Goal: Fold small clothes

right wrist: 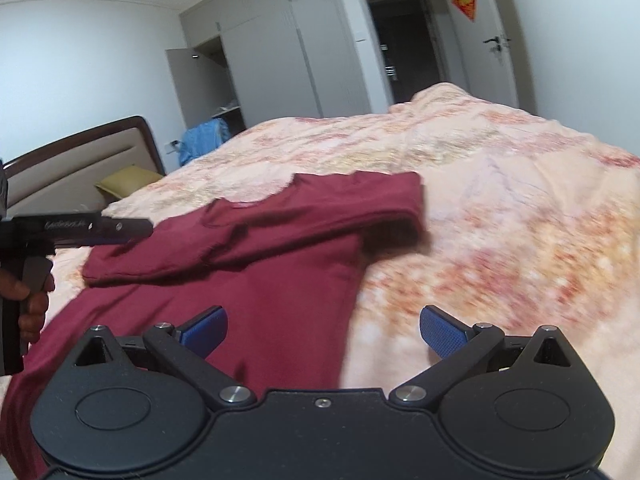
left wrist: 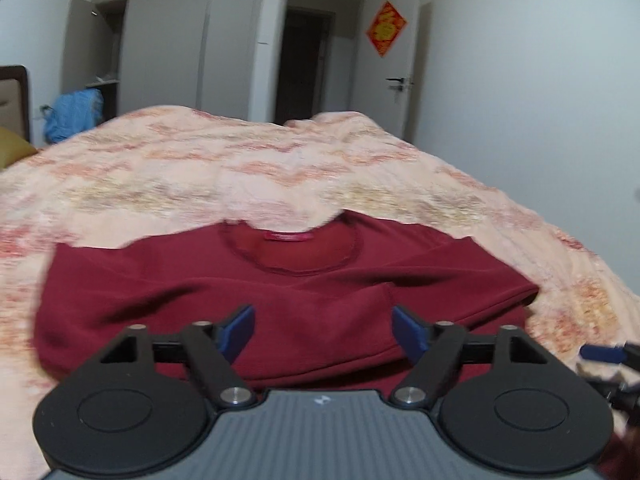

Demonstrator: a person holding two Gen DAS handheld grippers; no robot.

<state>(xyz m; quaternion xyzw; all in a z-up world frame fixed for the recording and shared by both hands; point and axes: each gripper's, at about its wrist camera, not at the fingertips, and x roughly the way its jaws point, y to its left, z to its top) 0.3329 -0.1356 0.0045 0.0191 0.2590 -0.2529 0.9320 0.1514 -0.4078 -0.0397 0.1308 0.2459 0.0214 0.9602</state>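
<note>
Headboard: a padded beige panel in a dark wooden frame (right wrist: pixel 80 160) stands at the far left of the bed, an olive-yellow pillow (right wrist: pixel 128 182) just below it.
Left gripper (left wrist: pixel 323 330): its blue-padded jaws stand wide apart with nothing between them, hovering over the lower body of the garment, probably so they can come down on a hem or fold line.
Person's hand (right wrist: pixel 32 300): it wraps the left tool's handle at the edge of the right wrist view.
Garment: a dark red, soft knit long-sleeved top (left wrist: pixel 280 300) lies flat on the bed, round neckline and small red label away from the person.
Its look: both sleeves seem folded across the chest, forming a thick band; blur makes the layers hard to separate. The body below is smooth.
Right gripper (right wrist: pixel 323 332): jaws wide open, holding nothing, poised over the garment's right side edge, one pad above red cloth and the other above the quilt.
Quilt: a peach bedspread with orange floral patches (right wrist: pixel 500 220) carries the garment and gives a broad folding surface.
</note>
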